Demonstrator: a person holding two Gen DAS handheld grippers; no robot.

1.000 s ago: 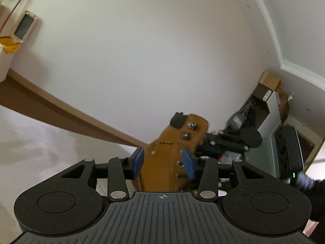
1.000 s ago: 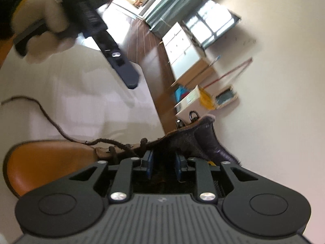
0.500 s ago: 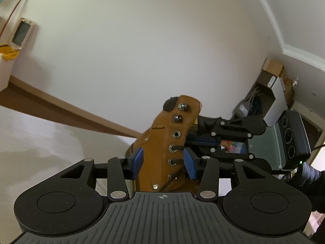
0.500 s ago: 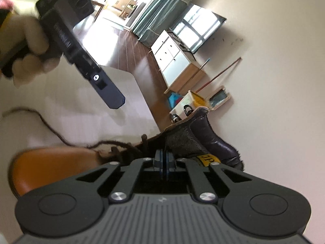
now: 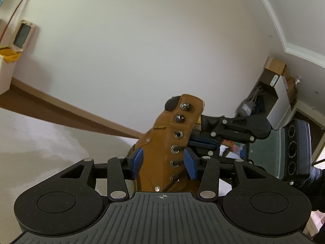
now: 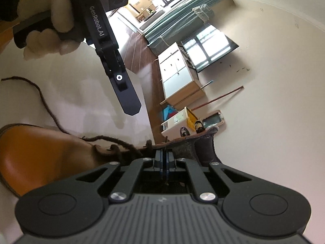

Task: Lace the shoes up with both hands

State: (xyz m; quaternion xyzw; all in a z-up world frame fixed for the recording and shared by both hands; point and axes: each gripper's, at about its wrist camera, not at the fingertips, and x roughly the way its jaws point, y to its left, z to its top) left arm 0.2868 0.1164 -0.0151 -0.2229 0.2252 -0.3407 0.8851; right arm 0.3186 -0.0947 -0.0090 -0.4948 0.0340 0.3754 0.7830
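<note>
A tan leather boot (image 5: 162,142) stands on the white table, its eyelet row facing the left wrist view. Its toe (image 6: 40,152) points left in the right wrist view. My left gripper (image 5: 164,162) is open, its blue pads framing the boot's upper from in front without touching. From the right wrist view it (image 6: 131,105) hangs above the table beyond the boot. My right gripper (image 6: 163,156) is shut at the boot's open throat, apparently on a thin end of the dark brown lace (image 6: 46,109), which trails left across the table. Its fingers (image 5: 203,140) reach the eyelet edge.
A gloved hand (image 6: 46,20) holds the left gripper. The white table (image 6: 61,85) ends at a brown floor (image 6: 146,65). A white cabinet (image 6: 178,77), a yellow bin (image 6: 191,118) and a broom stand by the far wall.
The right gripper's jaws went from partly open to shut at the boot's throat and dipped a little. The left gripper drifted sideways, and the boot's eyelet row now sits between its pads.
</note>
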